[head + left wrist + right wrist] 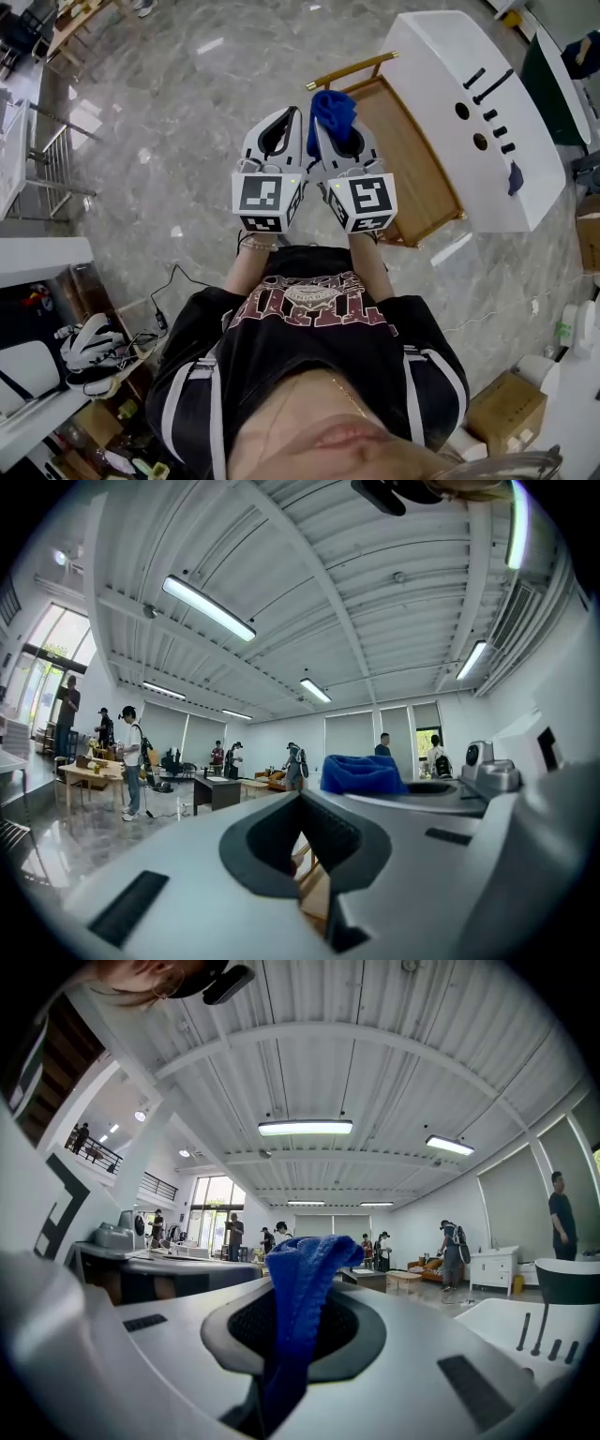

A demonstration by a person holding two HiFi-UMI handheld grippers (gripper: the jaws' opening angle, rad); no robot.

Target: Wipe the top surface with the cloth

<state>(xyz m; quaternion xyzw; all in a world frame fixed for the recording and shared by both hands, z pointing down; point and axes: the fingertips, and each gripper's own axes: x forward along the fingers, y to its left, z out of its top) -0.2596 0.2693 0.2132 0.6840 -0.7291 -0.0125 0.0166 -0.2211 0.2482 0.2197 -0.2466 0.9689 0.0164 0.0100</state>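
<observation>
Over marble floor (178, 122) and a wooden counter (412, 169), the right tool (339, 141) pinches the cloth (333, 108) aloft beside the closed, empty left tool (281, 131); that narrow pinch may slip when wiping.

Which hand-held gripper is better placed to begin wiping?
Right. The right hand-held gripper is shut on the blue cloth; the left hand-held gripper is shut with nothing between its jaws.

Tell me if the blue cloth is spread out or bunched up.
Bunched up. The cloth sticks up as a crumpled wad, pinched between the jaws of the right tool, not laid flat on anything.
</observation>
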